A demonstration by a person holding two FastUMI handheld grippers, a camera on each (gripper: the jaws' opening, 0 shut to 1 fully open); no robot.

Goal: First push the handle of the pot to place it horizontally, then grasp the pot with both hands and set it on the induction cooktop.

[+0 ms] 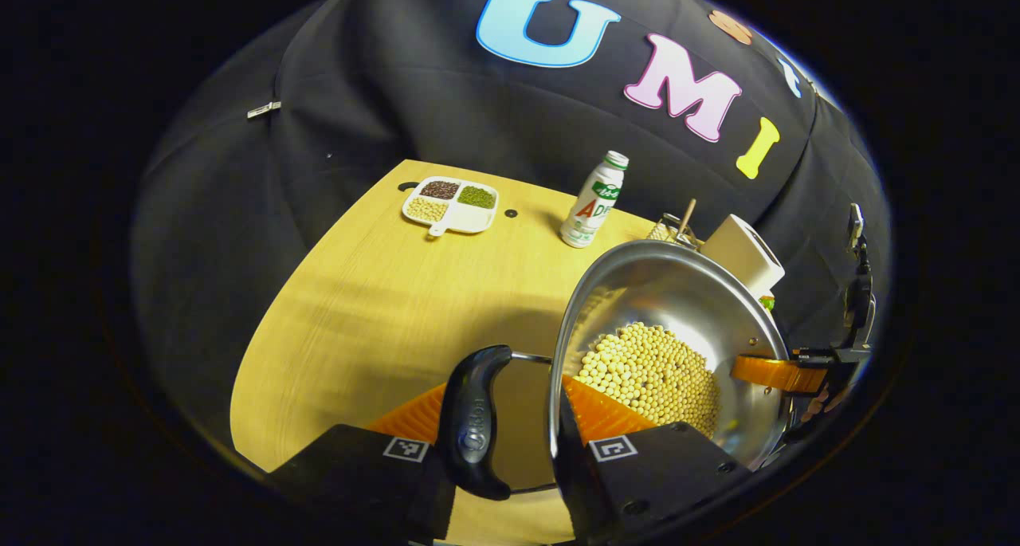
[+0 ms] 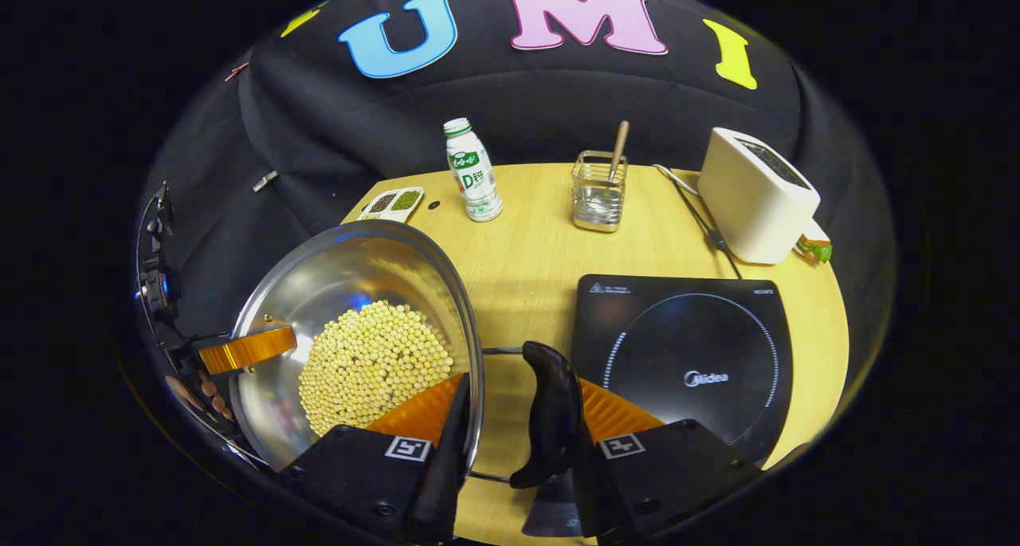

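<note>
The pot (image 2: 358,323), steel and holding pale round beans (image 2: 370,367), is seen tilted, and is judged to be lifted off the desk (image 2: 526,251). In the left gripper view, the left tongs (image 1: 510,434) straddle the pot's left handle (image 1: 474,422); the inner finger lies against the pot wall. Whether both fingers actually press on the handle cannot be told. In the right gripper view, the right tongs (image 2: 514,430) bracket the rim and the right handle (image 2: 550,414) in the same way; clamping contact is likewise not resolved. The opposite tongs are seen farther off across the pot in each view, with fingers of a hand beside them in the right gripper view.

Key relation: the induction cooktop (image 2: 685,363) lies on the pot's right side, just beyond the right handle, so the right tongs are the nearer. The handle-to-handle axis is judged to run roughly across the desk, toward the cooktop. The coming move is judged to be a sideways carry to the right, then lowering onto the ringed zone.

Behind the cooktop stand a white toaster (image 2: 757,195) with its cord (image 2: 701,215), a wire holder (image 2: 599,191) with a wooden utensil, and a bottle (image 2: 472,171). A divided dish (image 1: 450,205) of grains sits at the far left. Nothing is noted between pot and cooktop. Spillage from the tilt is judged a risk.
</note>
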